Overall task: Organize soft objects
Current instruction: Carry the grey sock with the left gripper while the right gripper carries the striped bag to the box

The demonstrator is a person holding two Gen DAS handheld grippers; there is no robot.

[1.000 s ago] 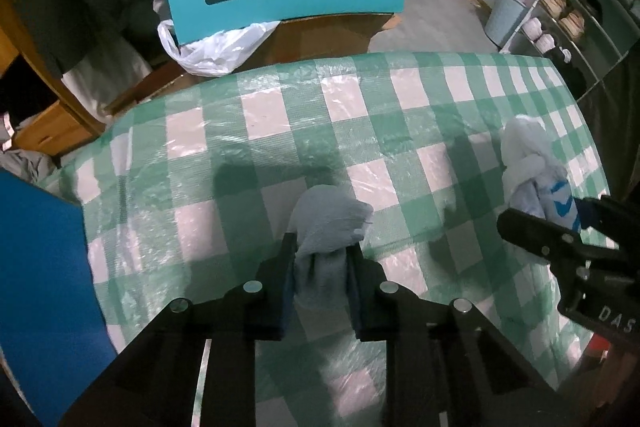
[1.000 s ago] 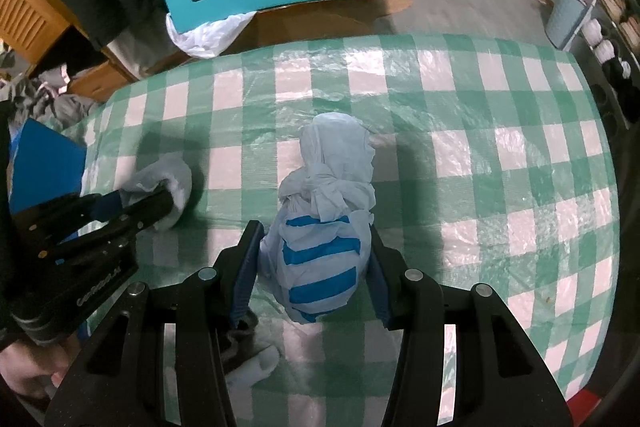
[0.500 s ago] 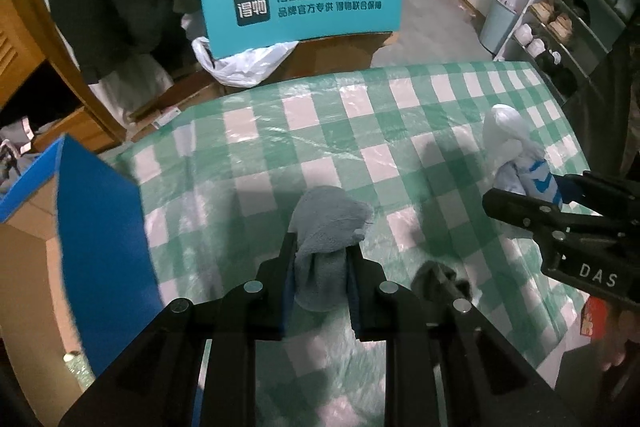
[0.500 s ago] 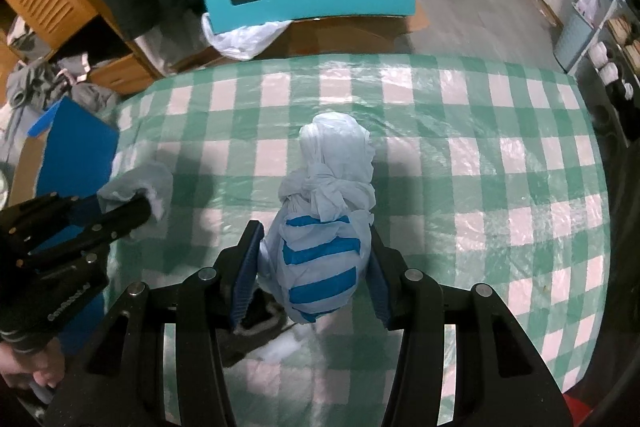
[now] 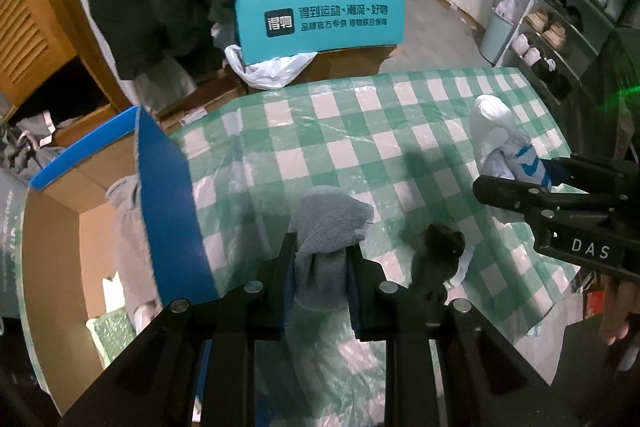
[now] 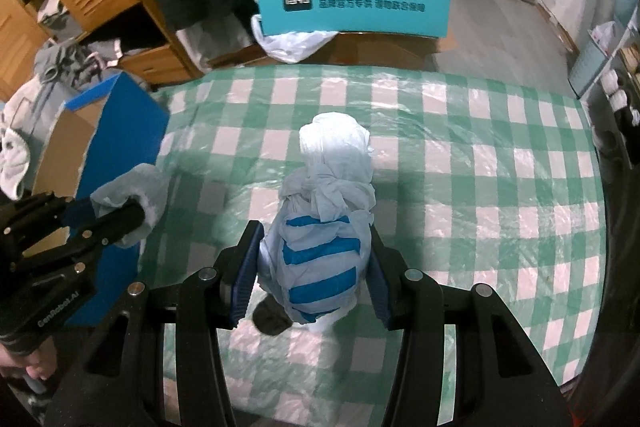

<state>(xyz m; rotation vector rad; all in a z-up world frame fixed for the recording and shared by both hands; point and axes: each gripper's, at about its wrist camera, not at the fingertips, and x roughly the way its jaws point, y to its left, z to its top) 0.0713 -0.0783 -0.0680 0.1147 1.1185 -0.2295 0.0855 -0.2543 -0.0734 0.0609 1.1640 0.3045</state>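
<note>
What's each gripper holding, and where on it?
Left gripper: grey sock, pinched at its lower end. Right gripper: white blue-striped sock bundle, clamped across its striped lower half.

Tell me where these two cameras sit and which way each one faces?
Left wrist: rides the left gripper, looking down along its fingers at the grey sock it clamps; a hand shows.
Right wrist: rides the right gripper, looking down at the striped sock bundle it clamps.
Shared: checked tablecloth, blue box, teal sign, each other's gripper.
</note>
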